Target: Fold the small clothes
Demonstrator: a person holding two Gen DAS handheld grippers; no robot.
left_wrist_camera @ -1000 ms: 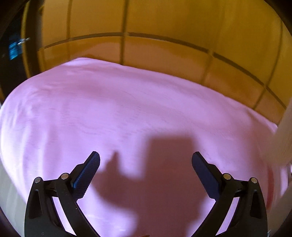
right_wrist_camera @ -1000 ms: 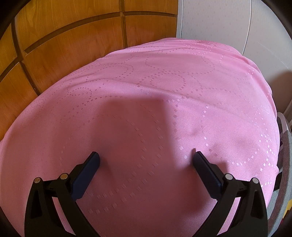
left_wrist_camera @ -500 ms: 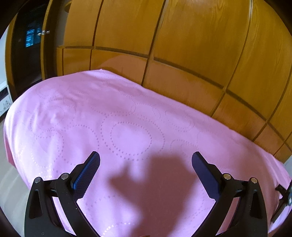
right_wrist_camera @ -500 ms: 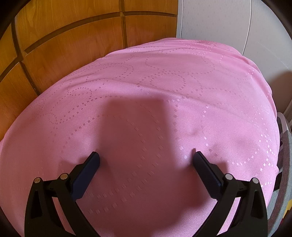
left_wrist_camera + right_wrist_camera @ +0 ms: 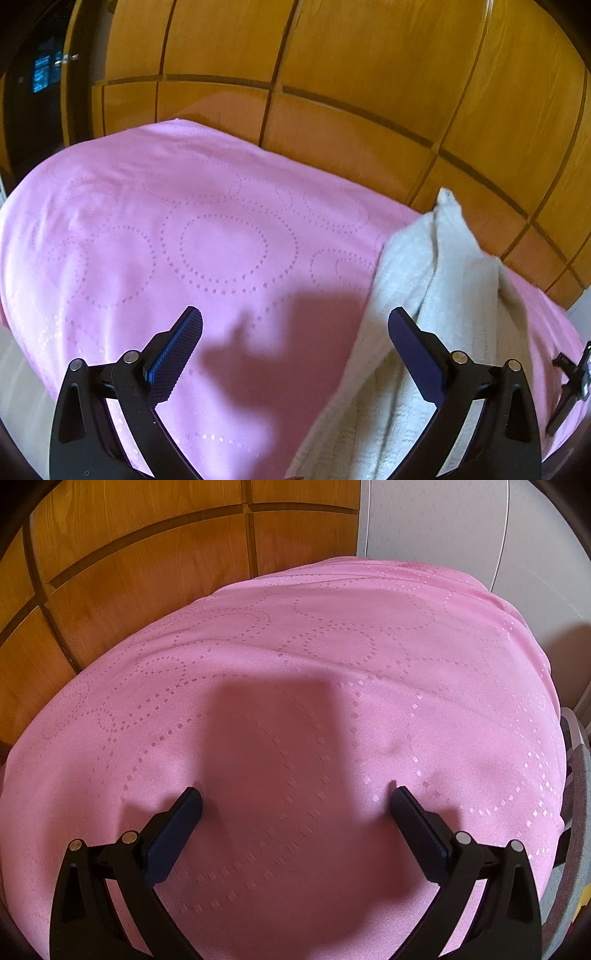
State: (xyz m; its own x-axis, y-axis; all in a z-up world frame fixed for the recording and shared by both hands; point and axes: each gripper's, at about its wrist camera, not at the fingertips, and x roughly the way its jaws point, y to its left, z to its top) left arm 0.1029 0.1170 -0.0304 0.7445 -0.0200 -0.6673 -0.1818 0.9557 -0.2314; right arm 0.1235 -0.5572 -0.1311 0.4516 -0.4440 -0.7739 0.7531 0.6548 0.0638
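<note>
The white knit garment lies bunched on the pink cloth, its long axis running from near you up toward the wooden panels. Your left gripper hovers spread and empty at its left edge; your right gripper is likewise spread, low over pink cloth.

Open pink cloth across left and centre; white garment heaped at right; wooden panels closing off the far side.
</note>
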